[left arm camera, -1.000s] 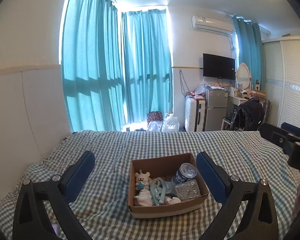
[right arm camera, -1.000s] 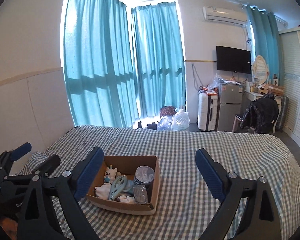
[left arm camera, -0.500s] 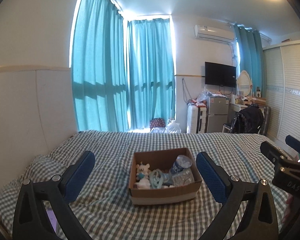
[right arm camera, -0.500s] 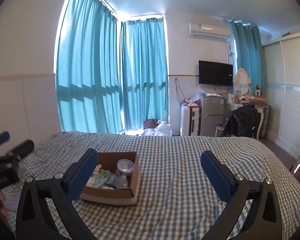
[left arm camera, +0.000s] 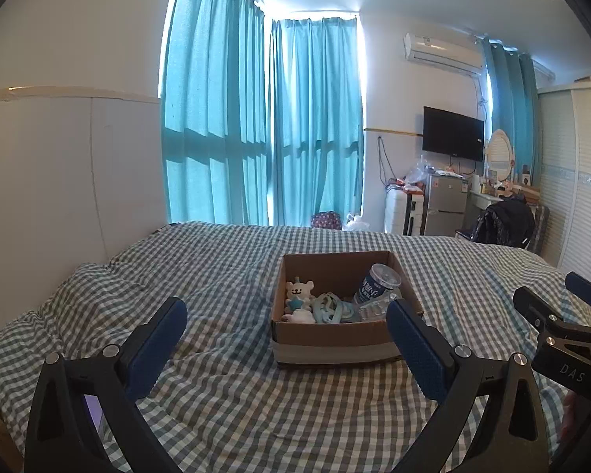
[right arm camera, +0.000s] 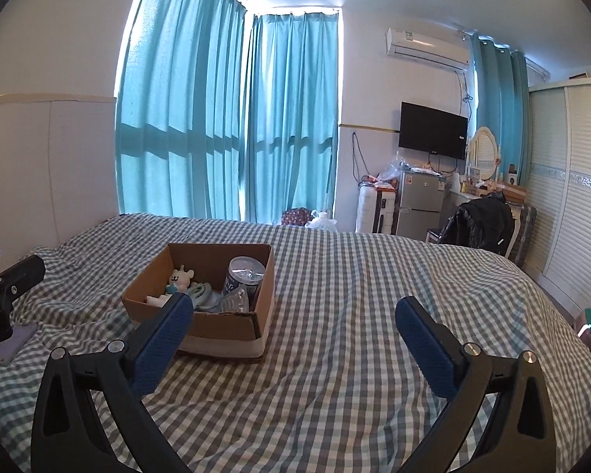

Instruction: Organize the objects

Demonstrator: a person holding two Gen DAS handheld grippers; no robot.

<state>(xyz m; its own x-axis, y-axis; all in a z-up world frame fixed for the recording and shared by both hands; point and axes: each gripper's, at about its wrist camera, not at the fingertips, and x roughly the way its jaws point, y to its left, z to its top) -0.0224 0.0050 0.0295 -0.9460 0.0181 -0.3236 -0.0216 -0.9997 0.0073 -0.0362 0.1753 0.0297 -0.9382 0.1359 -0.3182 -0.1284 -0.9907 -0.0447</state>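
An open cardboard box point(left arm camera: 337, 337) point(right arm camera: 232, 325) sits on the checked bed. It holds a white bear toy point(left arm camera: 298, 291) point(right arm camera: 182, 277), a blue-labelled can point(left arm camera: 378, 283) point(right arm camera: 243, 276), a teal item point(left arm camera: 329, 311) and a clear crumpled wrapper point(left arm camera: 374, 309). My left gripper point(left arm camera: 285, 343) is open and empty, a short way in front of the box. My right gripper point(right arm camera: 293, 339) is open and empty, to the right of the box and nearer than it.
The checked bedspread point(right arm camera: 374, 295) covers the bed. A purple flat item point(right arm camera: 10, 345) lies at the bed's left edge. A white headboard panel point(left arm camera: 59, 181) stands on the left. Curtains, a fridge point(right arm camera: 419, 203), a chair with a black jacket point(right arm camera: 480, 224) and a wardrobe stand beyond.
Both grippers have pulled back and dropped lower, so the box looks farther away and is seen more from the side. Both stay open and empty.
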